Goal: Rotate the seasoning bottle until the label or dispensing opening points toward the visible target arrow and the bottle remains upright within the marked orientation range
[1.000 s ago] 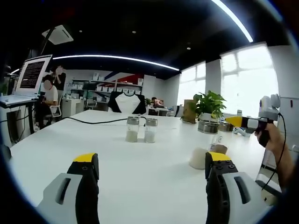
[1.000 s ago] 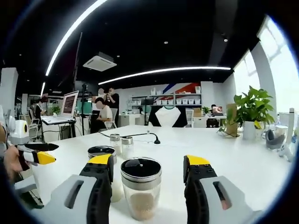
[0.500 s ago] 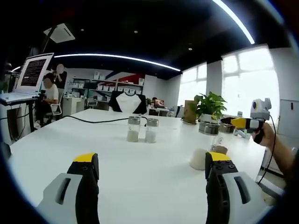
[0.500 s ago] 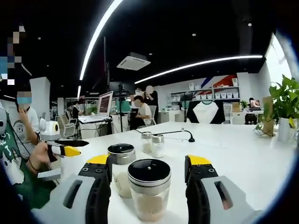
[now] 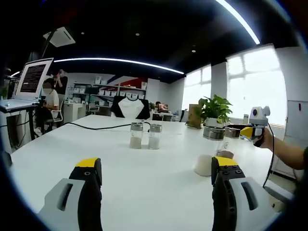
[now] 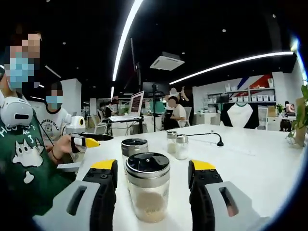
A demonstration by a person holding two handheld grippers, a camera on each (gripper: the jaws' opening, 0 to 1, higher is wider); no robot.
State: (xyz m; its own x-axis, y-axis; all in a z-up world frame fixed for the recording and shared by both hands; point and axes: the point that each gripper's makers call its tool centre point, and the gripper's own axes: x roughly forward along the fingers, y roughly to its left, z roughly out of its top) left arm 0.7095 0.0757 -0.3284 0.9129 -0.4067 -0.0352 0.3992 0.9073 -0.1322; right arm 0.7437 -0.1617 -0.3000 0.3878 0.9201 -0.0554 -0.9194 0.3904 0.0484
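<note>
A glass seasoning bottle [image 6: 147, 192] with a black and metal lid and pale grains inside stands upright on the white table [image 6: 250, 168]. My right gripper [image 6: 153, 168] is open, one jaw on each side of the bottle with a small gap on both. A second bottle like it [image 6: 134, 147] stands just behind. In the left gripper view these bottles [image 5: 213, 144] stand at the right, with the right gripper [image 5: 246, 131] by them. My left gripper [image 5: 157, 164] is open over bare table [image 5: 96, 144], and in the right gripper view it [image 6: 85, 142] is held at the left.
Two small shakers [image 5: 145, 135] stand mid-table, seen as well in the right gripper view as shakers [image 6: 176, 144]. A black cable [image 5: 96, 126] runs behind them. A potted plant [image 5: 215, 108] stands at the far right. A laptop [image 6: 136, 103] on a stand and seated people are beyond the table.
The right gripper view has swung left, so the people and my left gripper show more; the bottle stays between its jaws. In the left gripper view the right gripper has dropped closer to the bottles.
</note>
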